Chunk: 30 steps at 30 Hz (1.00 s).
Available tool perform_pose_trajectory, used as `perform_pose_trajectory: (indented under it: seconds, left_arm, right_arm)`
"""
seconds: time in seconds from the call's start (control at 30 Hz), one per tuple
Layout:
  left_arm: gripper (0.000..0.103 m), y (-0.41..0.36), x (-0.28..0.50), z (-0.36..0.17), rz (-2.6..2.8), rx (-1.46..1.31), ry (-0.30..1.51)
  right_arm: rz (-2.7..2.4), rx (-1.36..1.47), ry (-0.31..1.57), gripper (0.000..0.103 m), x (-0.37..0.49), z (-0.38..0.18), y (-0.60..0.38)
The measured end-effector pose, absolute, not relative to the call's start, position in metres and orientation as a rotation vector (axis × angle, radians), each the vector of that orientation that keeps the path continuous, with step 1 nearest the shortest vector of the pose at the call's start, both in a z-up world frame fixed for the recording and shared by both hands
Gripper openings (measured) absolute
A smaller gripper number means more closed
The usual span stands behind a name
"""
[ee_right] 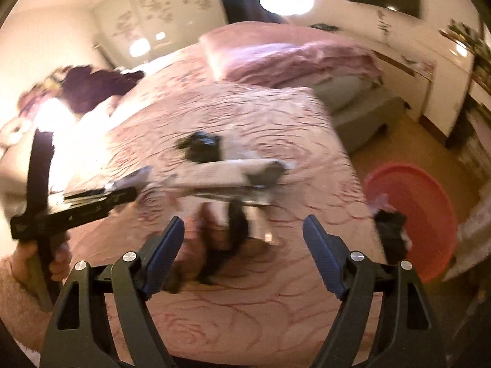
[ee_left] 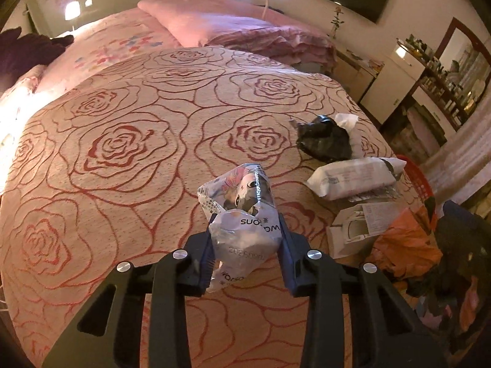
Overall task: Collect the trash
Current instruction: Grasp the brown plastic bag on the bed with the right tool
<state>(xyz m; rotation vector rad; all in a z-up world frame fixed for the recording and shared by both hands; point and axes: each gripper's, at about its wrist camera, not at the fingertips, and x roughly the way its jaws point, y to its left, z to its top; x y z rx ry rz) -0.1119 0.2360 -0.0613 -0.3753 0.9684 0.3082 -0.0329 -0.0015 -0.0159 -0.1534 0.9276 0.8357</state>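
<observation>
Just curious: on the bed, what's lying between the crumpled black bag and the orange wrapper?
In the left wrist view, a white wipes packet and a white printed box lie between the black bag and orange wrapper.

Both wrist cameras look steeply down over the bed (ee_left: 129, 141), near it; both show its pillow (ee_right: 276, 52).

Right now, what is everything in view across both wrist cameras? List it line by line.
Printed plastic wrapper: one, white and lilac, clamped in the left gripper.
Crumpled bag: one, black, on the bedspread.
White packet: one, near the bed edge.
Orange bag: one, at the bed edge.
Basin: one, red, on the floor.
Bedspread: one, pink with a rose pattern.
Pillow: one, pink, at the head.
Left gripper: black, shut on the wrapper.
Right gripper: black, open, empty.
</observation>
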Motion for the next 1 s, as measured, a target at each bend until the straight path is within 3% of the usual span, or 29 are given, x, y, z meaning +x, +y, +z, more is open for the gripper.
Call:
perform_pose_trajectory:
  seconds: [0.33,0.53,0.9,1.0]
  left_arm:
    - [0.034,0.238,-0.119,-0.062,0.32,-0.386,0.969]
    - [0.034,0.236,-0.119,-0.063,0.321,-0.385,0.971]
    - [0.034,0.233,-0.121,-0.063,0.325,-0.38,0.976]
    - [0.034,0.231,-0.121,-0.062,0.326,-0.373,0.976]
  right_arm:
    - [0.906,-0.293,0.932,0.076,-0.057,-0.035,0.032]
    - [0.924,-0.316,0.977,0.057,-0.061,-0.045,0.033]
    - [0.968,-0.328,1.026,0.057,-0.068,-0.051,0.024]
    - [0.988,-0.326,1.036,0.049,-0.071,-0.052,0.021]
